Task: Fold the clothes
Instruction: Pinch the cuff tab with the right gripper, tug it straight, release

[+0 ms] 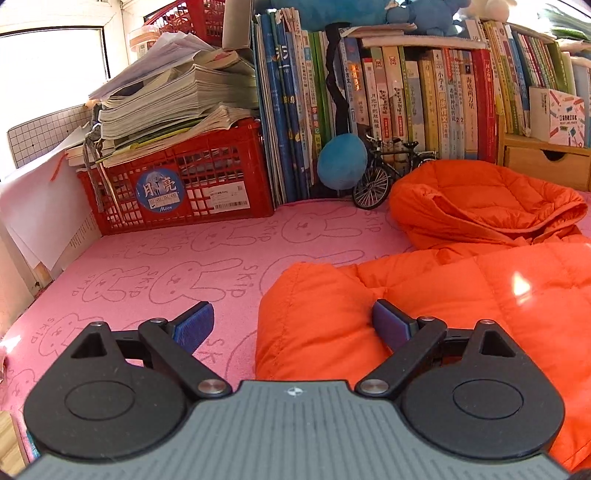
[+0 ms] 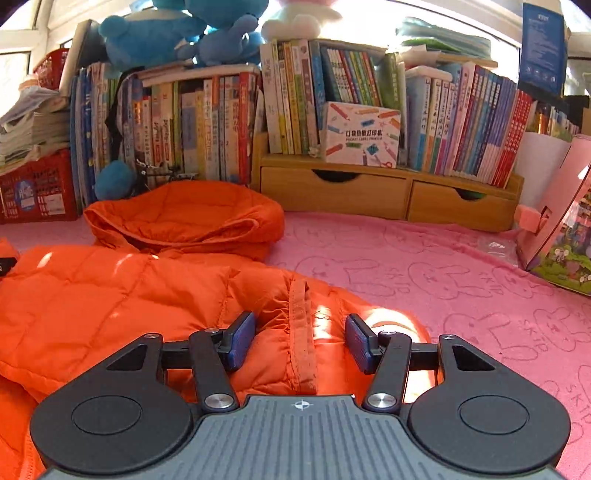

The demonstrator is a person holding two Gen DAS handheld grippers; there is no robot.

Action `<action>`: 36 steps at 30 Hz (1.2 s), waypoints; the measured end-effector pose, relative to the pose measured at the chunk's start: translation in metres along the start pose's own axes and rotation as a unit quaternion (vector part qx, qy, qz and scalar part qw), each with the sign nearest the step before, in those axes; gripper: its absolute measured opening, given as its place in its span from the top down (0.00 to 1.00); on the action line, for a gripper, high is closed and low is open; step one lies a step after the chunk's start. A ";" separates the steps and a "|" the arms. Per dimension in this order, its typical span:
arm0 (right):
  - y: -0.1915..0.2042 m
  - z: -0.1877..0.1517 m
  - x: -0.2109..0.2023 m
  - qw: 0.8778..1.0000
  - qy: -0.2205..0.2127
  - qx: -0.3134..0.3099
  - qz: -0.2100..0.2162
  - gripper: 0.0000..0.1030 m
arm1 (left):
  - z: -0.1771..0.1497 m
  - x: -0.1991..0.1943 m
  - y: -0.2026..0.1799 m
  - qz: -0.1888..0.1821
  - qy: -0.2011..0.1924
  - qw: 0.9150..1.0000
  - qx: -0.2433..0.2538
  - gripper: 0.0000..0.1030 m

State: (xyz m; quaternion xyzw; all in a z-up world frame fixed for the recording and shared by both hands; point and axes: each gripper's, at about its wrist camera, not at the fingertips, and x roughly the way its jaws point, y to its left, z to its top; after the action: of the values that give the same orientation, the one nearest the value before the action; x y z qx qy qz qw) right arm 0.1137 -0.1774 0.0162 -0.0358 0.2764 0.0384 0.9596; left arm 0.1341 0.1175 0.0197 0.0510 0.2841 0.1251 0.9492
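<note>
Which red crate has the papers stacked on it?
The lower red crate with the round blue Moon sticker, standing on the pink mat; the other red crate sits higher, behind the paper stack.

Jacket (image 1: 461,295): we see it lying on the mat (image 1: 184,258), hood (image 2: 184,218) toward the books (image 2: 207,125).
Crate (image 1: 177,184): left of books, papers (image 1: 177,96) on top.
Drawers (image 2: 388,192): right of hood, under more books.

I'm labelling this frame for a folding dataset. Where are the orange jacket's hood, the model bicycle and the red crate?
hood (image 2: 184,214): right wrist view, on its quilted top.
model bicycle (image 1: 371,184): left wrist view, on its front wheel.
red crate (image 1: 207,162): left wrist view, on its front lattice wall.
</note>
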 end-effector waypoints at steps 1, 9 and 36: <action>0.000 -0.004 0.002 1.000 0.003 0.002 0.002 0.45 | -0.002 0.004 0.001 -0.008 0.006 1.000 -0.003 0.08; 0.004 -0.007 0.011 0.999 0.031 -0.007 0.003 0.44 | -0.007 0.025 0.025 -0.061 0.059 0.994 -0.072 0.03; 0.015 -0.005 0.011 0.997 0.026 -0.047 -0.052 0.17 | -0.002 -0.006 0.021 0.008 0.018 0.996 -0.084 0.06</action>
State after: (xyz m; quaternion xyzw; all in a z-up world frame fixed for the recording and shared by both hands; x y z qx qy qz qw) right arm 0.1192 -0.1625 0.0050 -0.0962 0.2970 0.0008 0.9500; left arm 0.1239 0.1366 0.0244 -0.0290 0.2897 0.1568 0.9438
